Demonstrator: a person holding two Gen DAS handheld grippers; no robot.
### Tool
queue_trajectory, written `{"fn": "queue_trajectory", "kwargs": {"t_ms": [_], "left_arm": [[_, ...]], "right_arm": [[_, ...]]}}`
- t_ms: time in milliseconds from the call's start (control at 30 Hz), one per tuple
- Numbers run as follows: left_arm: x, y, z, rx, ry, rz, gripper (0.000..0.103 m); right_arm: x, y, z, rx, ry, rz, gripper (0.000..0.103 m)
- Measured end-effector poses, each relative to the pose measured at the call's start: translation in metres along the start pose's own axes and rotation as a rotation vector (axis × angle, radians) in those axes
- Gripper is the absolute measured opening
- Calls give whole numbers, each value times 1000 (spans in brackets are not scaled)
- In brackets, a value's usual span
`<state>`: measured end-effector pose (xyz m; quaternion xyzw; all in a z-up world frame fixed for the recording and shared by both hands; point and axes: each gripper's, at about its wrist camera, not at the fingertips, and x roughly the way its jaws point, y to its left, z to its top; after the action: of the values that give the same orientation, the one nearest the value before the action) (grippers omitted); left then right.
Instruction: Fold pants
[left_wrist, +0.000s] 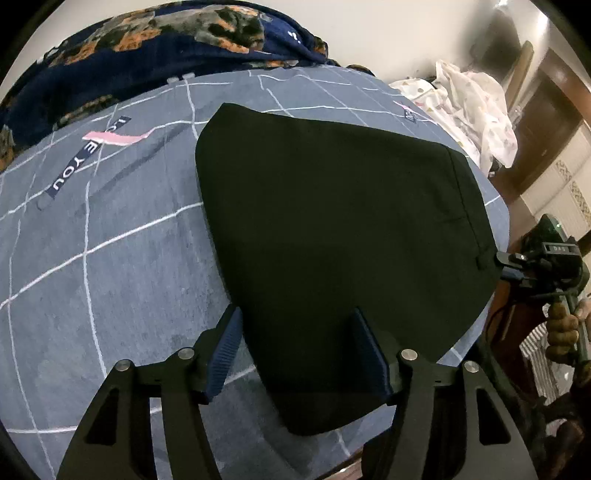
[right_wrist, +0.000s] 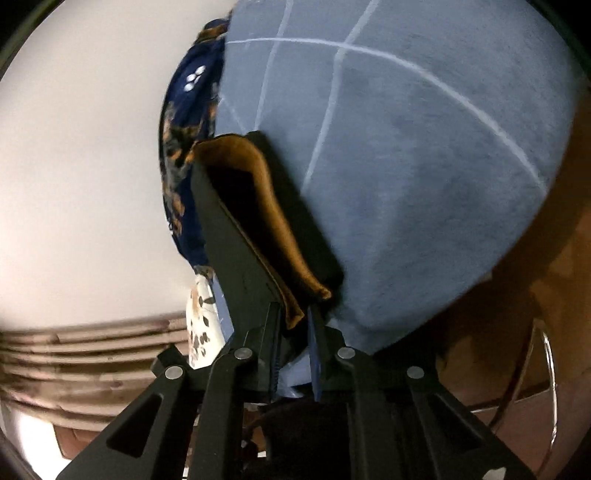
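Observation:
The black pants lie folded flat on the grey-blue checked bedsheet. My left gripper is open, its blue pads straddling the near edge of the pants without holding them. My right gripper shows at the right edge of the pants. In the right wrist view that gripper is shut on the waistband of the pants, whose brown lining shows, lifted above the sheet.
A dark blue floral blanket is bunched at the far side of the bed. A white patterned cloth lies heaped at the far right. Wooden furniture stands beyond the bed's right edge.

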<state>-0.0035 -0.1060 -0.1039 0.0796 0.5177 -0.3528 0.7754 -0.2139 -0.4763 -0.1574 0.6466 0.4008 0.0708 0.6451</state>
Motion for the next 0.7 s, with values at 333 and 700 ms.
{"fn": "queue_trajectory", "kwargs": {"t_ms": [333, 700], "left_arm": [[1, 7, 1, -42, 8, -25, 63], [3, 14, -1, -80, 18, -42, 66]], "right_arm": [[-7, 54, -9, -303, -87, -240, 32], [5, 30, -5, -195, -39, -160, 26]]}}
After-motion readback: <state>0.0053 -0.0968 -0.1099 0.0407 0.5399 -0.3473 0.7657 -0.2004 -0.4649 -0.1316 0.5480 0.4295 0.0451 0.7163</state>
